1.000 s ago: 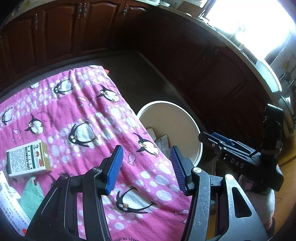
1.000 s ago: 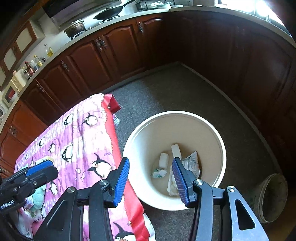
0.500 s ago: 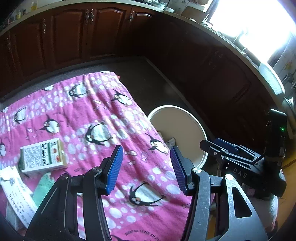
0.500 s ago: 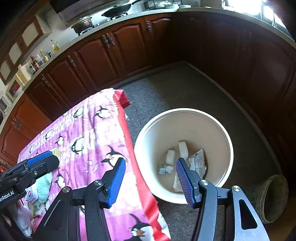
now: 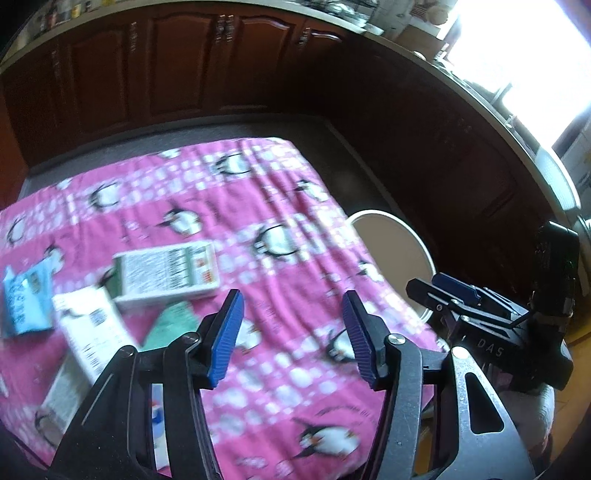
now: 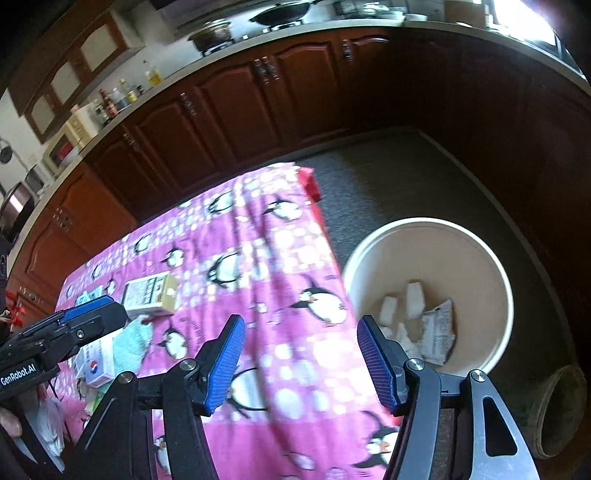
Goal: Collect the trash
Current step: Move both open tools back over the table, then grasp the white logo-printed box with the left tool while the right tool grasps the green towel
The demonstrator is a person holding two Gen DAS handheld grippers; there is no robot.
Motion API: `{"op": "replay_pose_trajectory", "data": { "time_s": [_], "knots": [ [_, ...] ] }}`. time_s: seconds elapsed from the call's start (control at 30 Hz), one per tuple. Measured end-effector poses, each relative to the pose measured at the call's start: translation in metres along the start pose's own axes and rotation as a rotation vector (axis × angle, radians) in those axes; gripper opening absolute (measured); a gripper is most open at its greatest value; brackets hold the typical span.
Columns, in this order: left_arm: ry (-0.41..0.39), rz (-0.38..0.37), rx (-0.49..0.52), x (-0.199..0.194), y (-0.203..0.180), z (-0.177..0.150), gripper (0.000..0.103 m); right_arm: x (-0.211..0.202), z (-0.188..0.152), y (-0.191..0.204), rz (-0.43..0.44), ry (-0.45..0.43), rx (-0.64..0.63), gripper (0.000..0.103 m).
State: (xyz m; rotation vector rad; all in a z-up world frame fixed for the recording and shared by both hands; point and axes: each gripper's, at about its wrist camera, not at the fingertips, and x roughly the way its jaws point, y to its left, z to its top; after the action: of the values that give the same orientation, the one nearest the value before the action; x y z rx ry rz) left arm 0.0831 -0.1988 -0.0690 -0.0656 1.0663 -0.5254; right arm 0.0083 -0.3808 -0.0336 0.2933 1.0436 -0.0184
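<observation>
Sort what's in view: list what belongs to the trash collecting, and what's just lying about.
Job: white bucket holding wrappers; on the cloth, printed box, blue packet, leaflet, green scrap.

Lying about: penguin cloth, empty pot, pans, bottles.

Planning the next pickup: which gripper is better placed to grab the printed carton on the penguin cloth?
Probably left. The left gripper, open and empty, hangs just beside the printed carton. The right gripper, also empty, sits over the cloth's edge nearer the bucket.
</observation>
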Motion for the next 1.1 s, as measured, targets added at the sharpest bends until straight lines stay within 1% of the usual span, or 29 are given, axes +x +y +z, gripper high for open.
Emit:
{"op": "replay_pose_trajectory", "data": {
  "time_s": [0.3, 0.5, 0.6, 0.73, 0.87, 1.03, 1.1],
  "knots": [
    [-0.003, 0.053, -0.112, -0.039, 0.066, -0.020, 0.060, 0.015, -0.001, 0.048, 0.073, 0.033, -0.081, 0.061],
    [0.020, 0.046, -0.208, -0.047, 0.102, -0.041, 0.060, 0.032, -0.008, 0.086, 0.171, 0.091, -0.125, 0.062],
    [0.039, 0.030, -0.262, -0.042, 0.117, -0.050, 0.060, 0.040, -0.014, 0.098, 0.173, 0.110, -0.152, 0.062],
    [0.049, 0.004, -0.299, -0.034, 0.122, -0.053, 0.060, 0.048, -0.018, 0.108, 0.179, 0.129, -0.164, 0.062],
    [0.052, -0.005, -0.304, -0.021, 0.119, -0.050, 0.060, 0.048, -0.017, 0.107, 0.175, 0.131, -0.168, 0.062],
    [0.045, -0.017, -0.334, -0.007, 0.124, -0.047, 0.060, 0.048, -0.016, 0.103, 0.173, 0.133, -0.157, 0.062],
    [0.036, -0.023, -0.349, -0.004, 0.126, -0.047, 0.054, 0.049, -0.017, 0.102, 0.174, 0.139, -0.153, 0.062]
  ]
}}
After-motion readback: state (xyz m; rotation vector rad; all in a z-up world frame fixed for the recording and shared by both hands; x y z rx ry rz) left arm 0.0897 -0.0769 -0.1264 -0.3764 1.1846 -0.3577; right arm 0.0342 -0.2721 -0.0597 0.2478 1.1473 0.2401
